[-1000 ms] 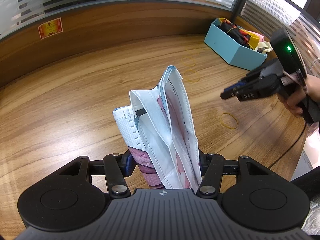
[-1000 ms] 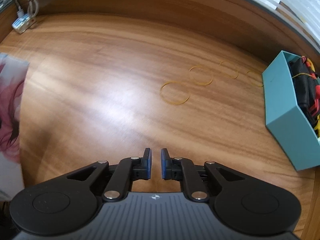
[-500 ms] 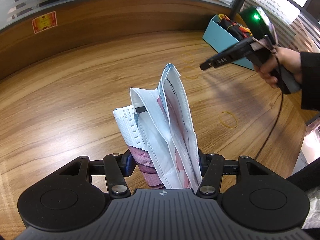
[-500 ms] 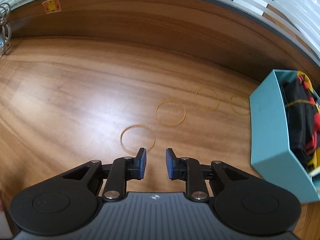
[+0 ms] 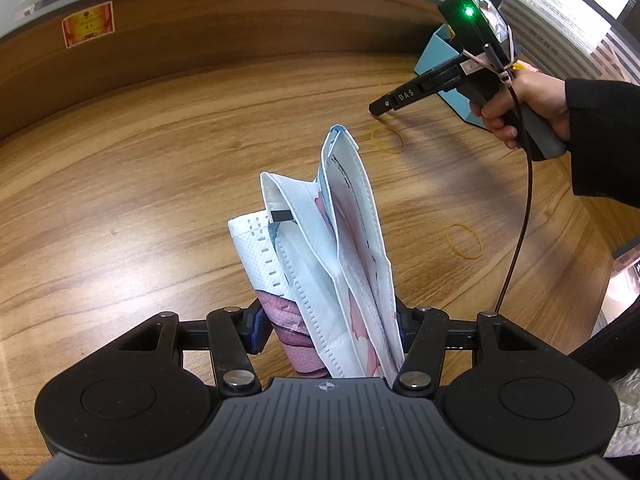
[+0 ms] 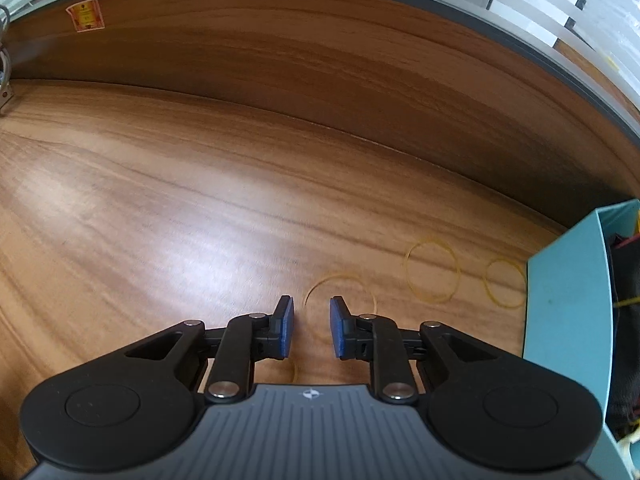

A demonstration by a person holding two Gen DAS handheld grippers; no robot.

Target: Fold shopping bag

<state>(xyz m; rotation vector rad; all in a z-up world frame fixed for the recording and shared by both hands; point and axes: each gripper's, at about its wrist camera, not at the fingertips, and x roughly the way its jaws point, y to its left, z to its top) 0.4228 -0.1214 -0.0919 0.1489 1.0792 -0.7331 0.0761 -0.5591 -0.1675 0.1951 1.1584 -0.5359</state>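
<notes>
The left gripper (image 5: 328, 332) grips the folded shopping bag (image 5: 320, 248) above the table (image 5: 120, 200), unchanged. The right gripper (image 6: 311, 330) has travelled right, to the far rubber bands. Its jaws, slightly apart and empty, have just been closing over one rubber band (image 6: 340, 280). Binding the bundle probably follows.

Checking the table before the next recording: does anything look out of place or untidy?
Loose yellow rubber bands lie scattered on the wooden table near the teal box, not inside it. The folded shopping bag is held bunched and uneven in the left gripper. Nothing looks spilled or damaged.
</notes>
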